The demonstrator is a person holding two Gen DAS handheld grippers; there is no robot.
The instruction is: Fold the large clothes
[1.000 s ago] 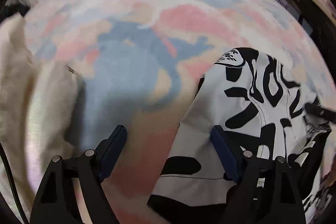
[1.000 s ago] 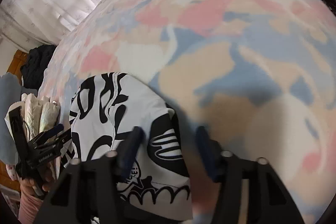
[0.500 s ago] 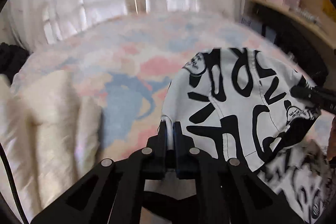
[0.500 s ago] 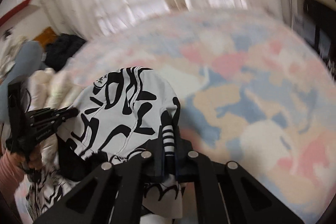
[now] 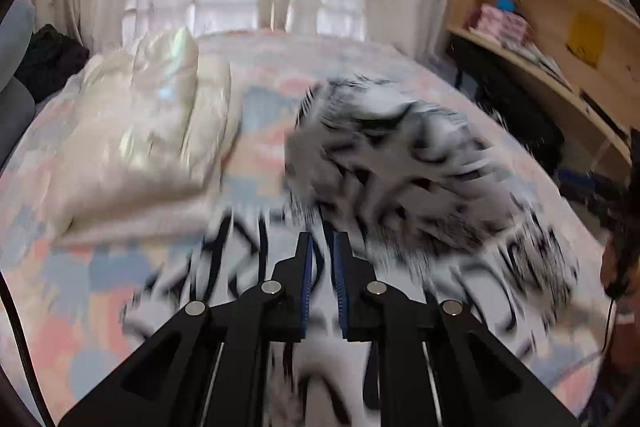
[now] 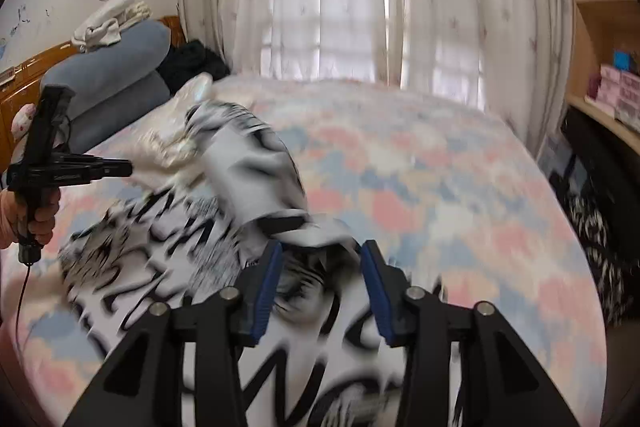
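A white garment with bold black print (image 5: 400,167) hangs in the air over the bed, blurred by motion; it also shows in the right wrist view (image 6: 248,163). My left gripper (image 5: 322,247) has its jaws almost together, with a narrow gap; a thin dark strip of the garment seems to run between them. My right gripper (image 6: 322,259) is open, with the garment's edge just above and between its blue pads. The left gripper's handle (image 6: 48,155), held in a hand, shows in the right wrist view.
A folded cream quilted garment (image 5: 140,139) lies on the pastel patchwork bedspread (image 6: 440,187) at the left. Grey pillows (image 6: 108,67) and dark clothes are at the headboard. Wooden shelves (image 5: 560,7) stand to the right, curtains behind.
Both grippers closed on the printed garment and lifted it off the bed. Since half a second ago the right gripper has opened and the garment is swinging, blurred.
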